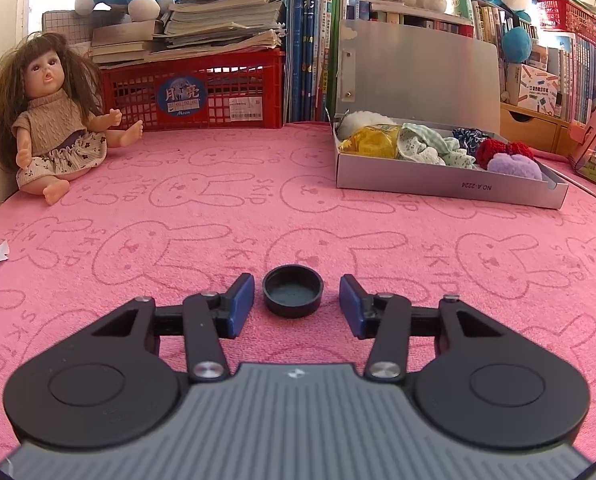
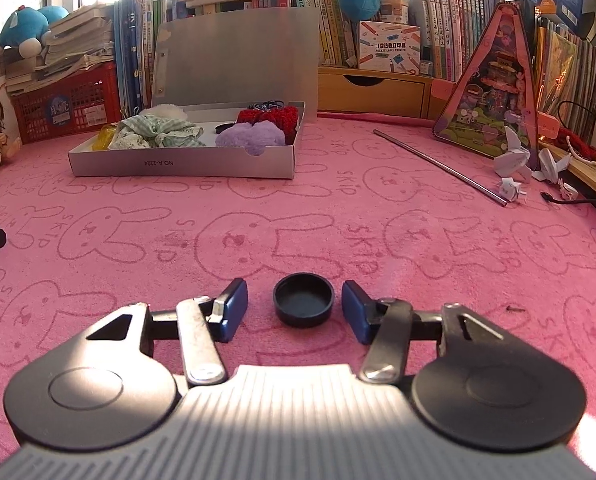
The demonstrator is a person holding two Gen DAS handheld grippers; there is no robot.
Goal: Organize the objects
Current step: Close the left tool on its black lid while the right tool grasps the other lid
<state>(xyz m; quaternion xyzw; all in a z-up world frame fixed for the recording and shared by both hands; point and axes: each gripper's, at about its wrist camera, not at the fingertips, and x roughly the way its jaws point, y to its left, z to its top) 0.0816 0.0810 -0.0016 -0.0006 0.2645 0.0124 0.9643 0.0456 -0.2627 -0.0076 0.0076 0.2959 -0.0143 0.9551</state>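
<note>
In the left wrist view a small black round cap [image 1: 293,296] lies open side up on the pink bunny-print cloth [image 1: 218,216]. My left gripper [image 1: 296,280] straddles it, with a gap between each blue pad and the cap. The right wrist view shows the same arrangement: a black cap [image 2: 303,300] lies between the pads of my right gripper [image 2: 293,283], untouched on both sides. Further back stands an open grey box [image 1: 450,192] [image 2: 178,168] holding fabric scrunchies, a purple plush piece and red knitted pieces. Whether the two views show one cap or two, I cannot tell.
A doll [image 1: 54,120] sits at the back left beside a red crate [image 1: 194,92] stacked with books. In the right wrist view a metal rod [image 2: 442,168], paper figures [image 2: 514,160], a pink triangular box [image 2: 494,96] and a cable [image 2: 570,201] lie to the right. Bookshelves line the back.
</note>
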